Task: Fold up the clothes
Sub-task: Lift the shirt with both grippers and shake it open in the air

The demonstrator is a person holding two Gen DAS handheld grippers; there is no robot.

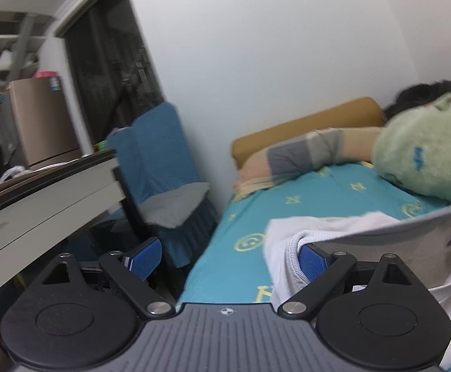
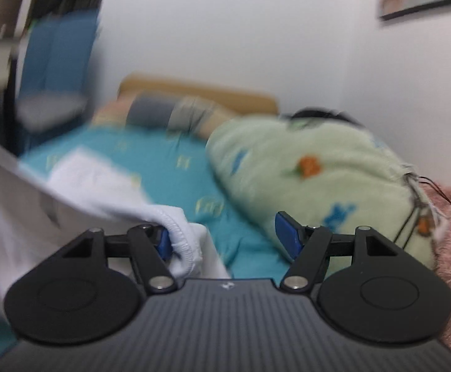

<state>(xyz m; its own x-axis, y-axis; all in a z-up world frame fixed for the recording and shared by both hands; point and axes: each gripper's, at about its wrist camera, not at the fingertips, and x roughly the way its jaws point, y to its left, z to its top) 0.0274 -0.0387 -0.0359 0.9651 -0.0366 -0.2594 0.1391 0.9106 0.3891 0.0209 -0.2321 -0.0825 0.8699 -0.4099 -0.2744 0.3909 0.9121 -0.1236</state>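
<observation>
Both grippers spread wide; white garment draping over one finger of each, above the bed.

Left gripper point(image 1: 227, 259) is holding its fingers fully apart, nothing pinched; the ribbed hem of the white garment point(image 1: 380, 248) is hanging over its right finger point(image 1: 312, 262); right gripper point(image 2: 230, 237) is likewise released, the cloth's stitched edge point(image 2: 182, 238) wrapping its left finger; garment is stretching between them over the near edge of the teal sheet point(image 1: 318, 198); green plush blanket point(image 2: 318, 170) is lying at the far right side; right view is blurring.
</observation>
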